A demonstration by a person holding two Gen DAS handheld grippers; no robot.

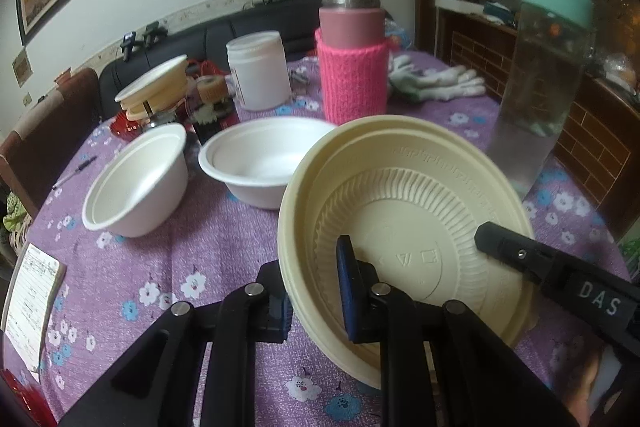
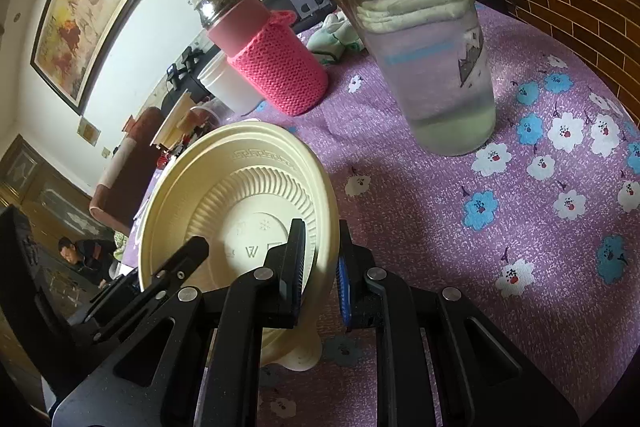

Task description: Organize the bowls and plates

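A cream ribbed plastic plate (image 1: 404, 223) is held tilted over the purple floral tablecloth (image 1: 208, 251). My left gripper (image 1: 314, 291) is shut on its near left rim, one finger inside and one outside. My right gripper (image 2: 320, 267) is shut on the plate's (image 2: 240, 187) opposite rim; one of its fingers (image 1: 508, 247) shows in the left wrist view. Two white bowls stand upright beyond it, one at the left (image 1: 136, 179) and one in the middle (image 1: 264, 159). More cream plates (image 1: 154, 87) are stacked at the back left.
A bottle in a pink knitted sleeve (image 1: 352, 67), a white jar (image 1: 258, 71) and a tall clear jar with a teal lid (image 1: 540, 79) stand behind the plate. White gloves (image 1: 436, 83) lie at the back. A notepad (image 1: 30, 303) and pen (image 1: 74, 173) lie at the left.
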